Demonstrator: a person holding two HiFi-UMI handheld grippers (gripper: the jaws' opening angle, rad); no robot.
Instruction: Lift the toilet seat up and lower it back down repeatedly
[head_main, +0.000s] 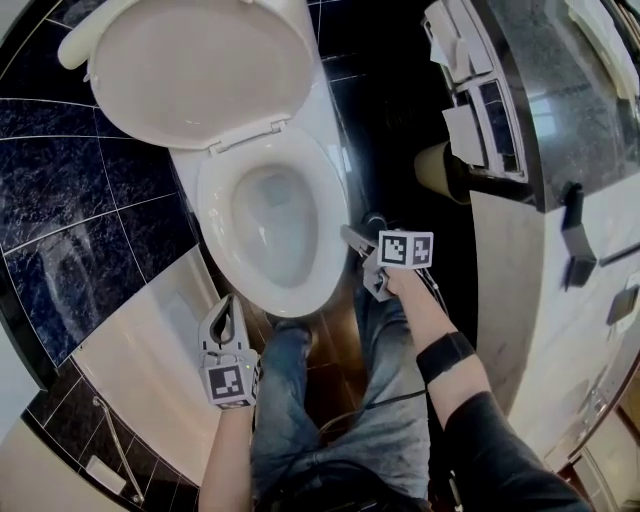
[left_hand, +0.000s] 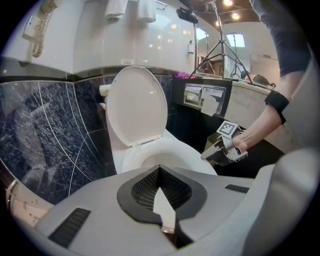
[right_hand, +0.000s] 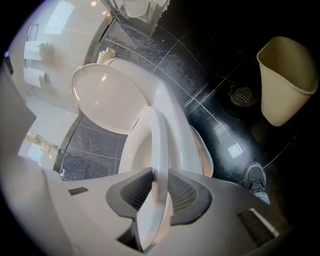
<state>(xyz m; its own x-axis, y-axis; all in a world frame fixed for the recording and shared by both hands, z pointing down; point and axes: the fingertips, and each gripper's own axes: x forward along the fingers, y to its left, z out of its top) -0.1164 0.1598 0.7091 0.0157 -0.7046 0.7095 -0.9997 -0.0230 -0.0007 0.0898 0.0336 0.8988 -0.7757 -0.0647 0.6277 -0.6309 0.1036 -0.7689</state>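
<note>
The white toilet (head_main: 270, 215) has its lid (head_main: 195, 65) standing up against the tank. Its seat (head_main: 213, 200) is low over the bowl; I cannot tell if it rests on it. My right gripper (head_main: 350, 238) is at the seat's right edge. In the right gripper view the seat rim (right_hand: 157, 135) runs between the pads and the right gripper (right_hand: 160, 182) is shut on it. My left gripper (head_main: 228, 302) hangs in front of the bowl, apart from it. The left gripper (left_hand: 160, 170) is shut with nothing in it.
A beige waste bin (right_hand: 287, 80) stands on the dark tiled floor right of the toilet, near a floor drain (right_hand: 243, 94). Paper holders (head_main: 480, 120) hang on the counter side at the right. The person's jeans (head_main: 300, 400) and shoe (right_hand: 257, 180) are just before the bowl.
</note>
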